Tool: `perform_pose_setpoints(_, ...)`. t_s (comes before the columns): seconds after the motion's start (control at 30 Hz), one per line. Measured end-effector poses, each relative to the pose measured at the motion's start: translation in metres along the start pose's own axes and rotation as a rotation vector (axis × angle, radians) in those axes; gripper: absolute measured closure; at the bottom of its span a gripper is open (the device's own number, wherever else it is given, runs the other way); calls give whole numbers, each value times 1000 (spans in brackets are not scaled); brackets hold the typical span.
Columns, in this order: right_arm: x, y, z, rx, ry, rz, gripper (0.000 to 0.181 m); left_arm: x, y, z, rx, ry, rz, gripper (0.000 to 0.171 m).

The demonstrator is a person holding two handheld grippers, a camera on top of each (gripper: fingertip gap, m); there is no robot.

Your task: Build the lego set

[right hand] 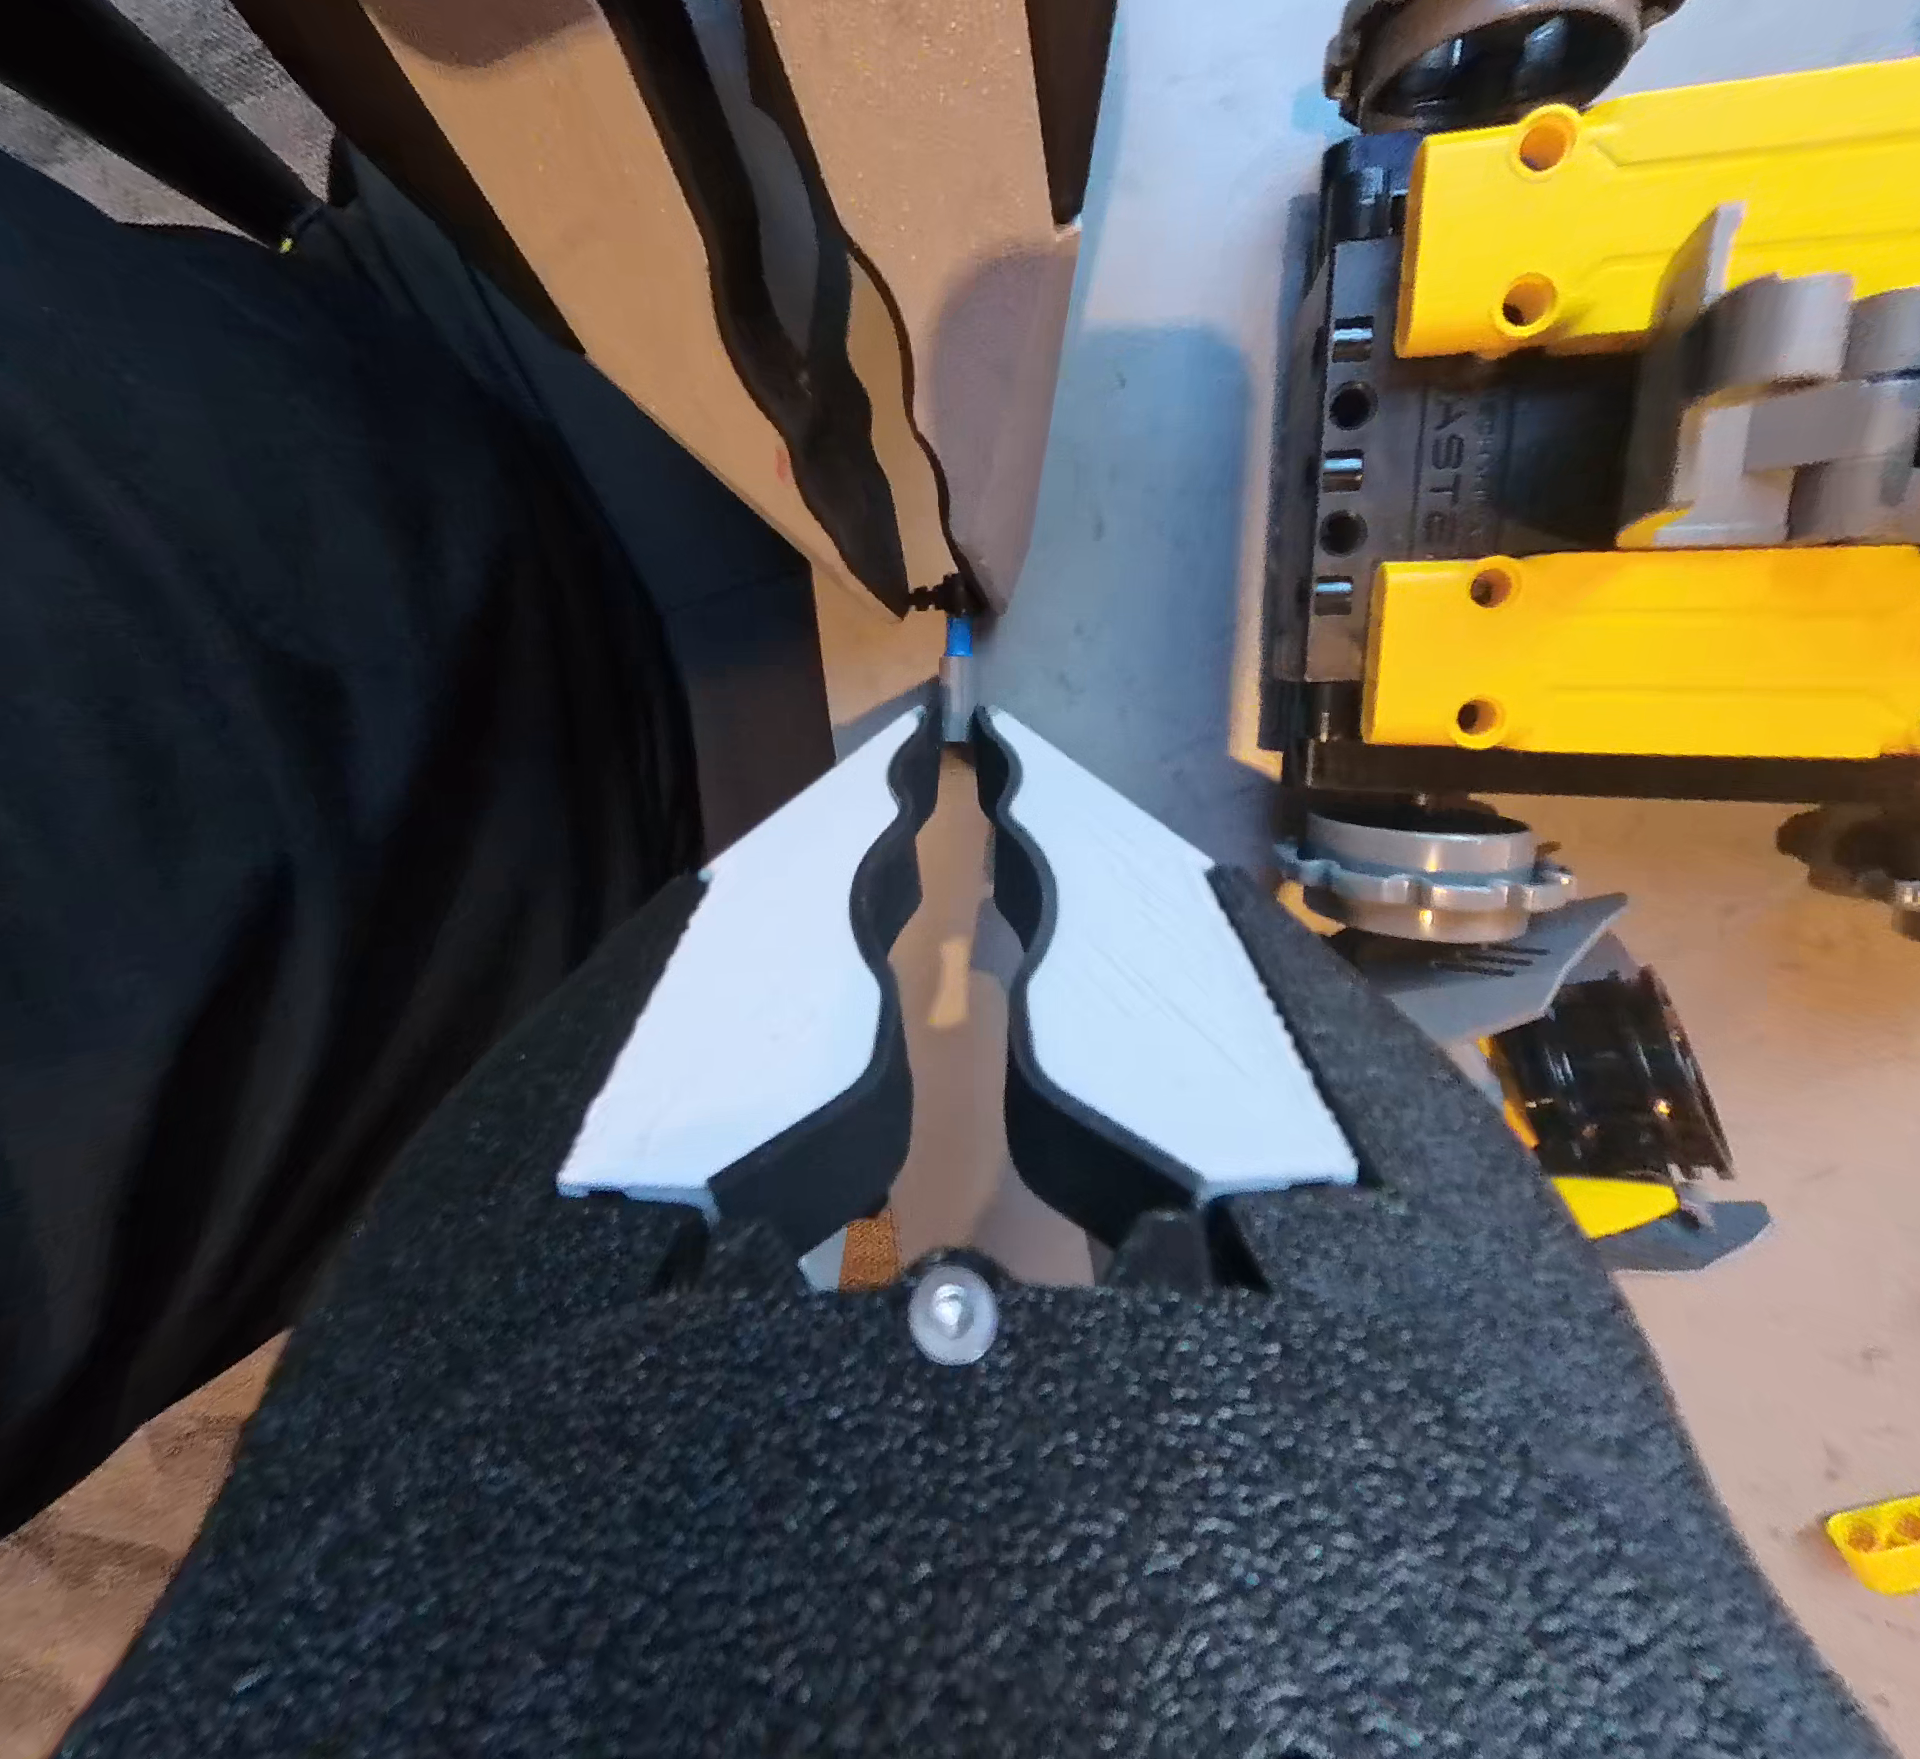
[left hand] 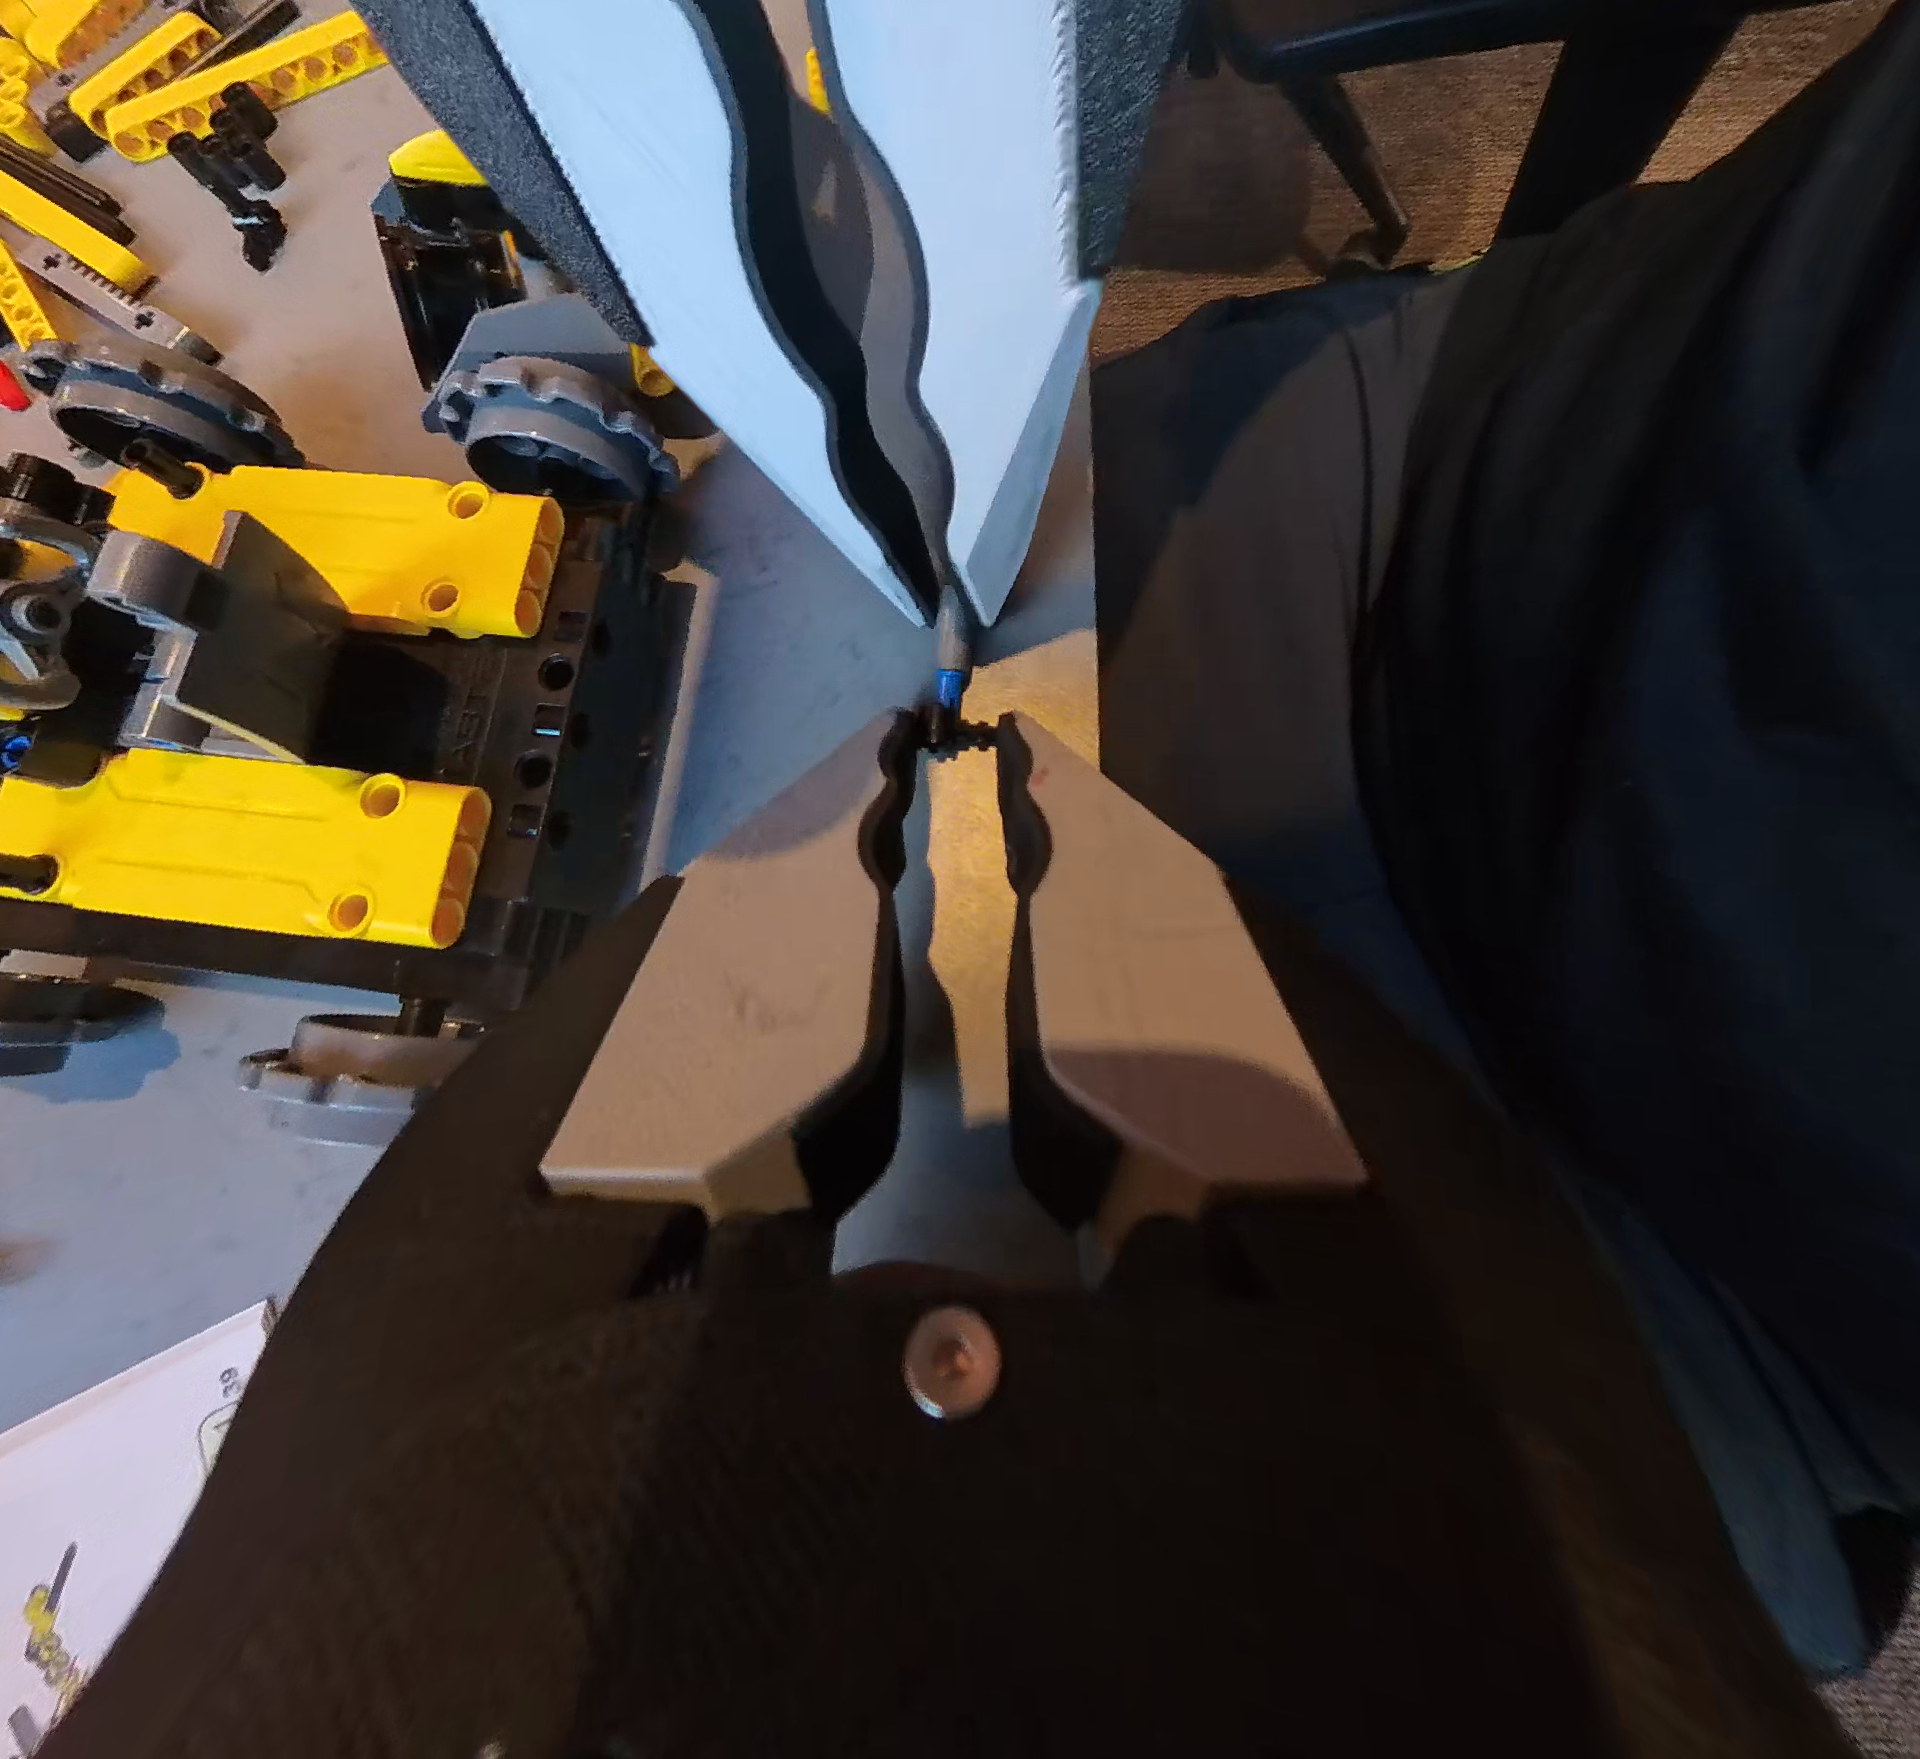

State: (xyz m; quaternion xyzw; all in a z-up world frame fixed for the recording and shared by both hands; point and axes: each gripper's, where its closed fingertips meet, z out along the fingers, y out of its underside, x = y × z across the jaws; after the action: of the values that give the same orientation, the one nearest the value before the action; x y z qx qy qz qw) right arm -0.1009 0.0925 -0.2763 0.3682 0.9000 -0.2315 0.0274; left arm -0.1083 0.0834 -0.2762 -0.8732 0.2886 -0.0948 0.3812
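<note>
The yellow-and-black toy brick vehicle (left hand: 312, 722) is being cut off by the frame edge; the white printed booklet (left hand: 114, 1491) is being blurred.

The left gripper (left hand: 961, 733) has tan fingers, the right gripper (right hand: 956, 722) pale grey; each black body carries a silver screw (right hand: 952, 1327).

Two grippers, left (left hand: 961, 733) and right (right hand: 956, 722); one yellow-and-black model vehicle (left hand: 312, 743) at nine o'clock; one grey-blue pin (left hand: 953, 660); one black connector (left hand: 961, 735).
</note>
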Motion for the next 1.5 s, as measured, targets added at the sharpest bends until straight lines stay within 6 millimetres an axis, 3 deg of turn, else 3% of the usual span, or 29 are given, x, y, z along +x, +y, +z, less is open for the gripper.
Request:
perform_pose_setpoints(0.47, 1, 1, 1, 103, 26, 61, 175, 0, 1, -2, 4, 3, 4, 157)
perform_pose_setpoints(1.13, 2, -7, 4, 269, 105, -84, 176, 0, 4, -4, 5, 25, -37, 158)
perform_pose_setpoints(1.5, -2, -7, 4, 63, -120, -22, 176, 4, 5, -5, 5, 32, -4, 157)
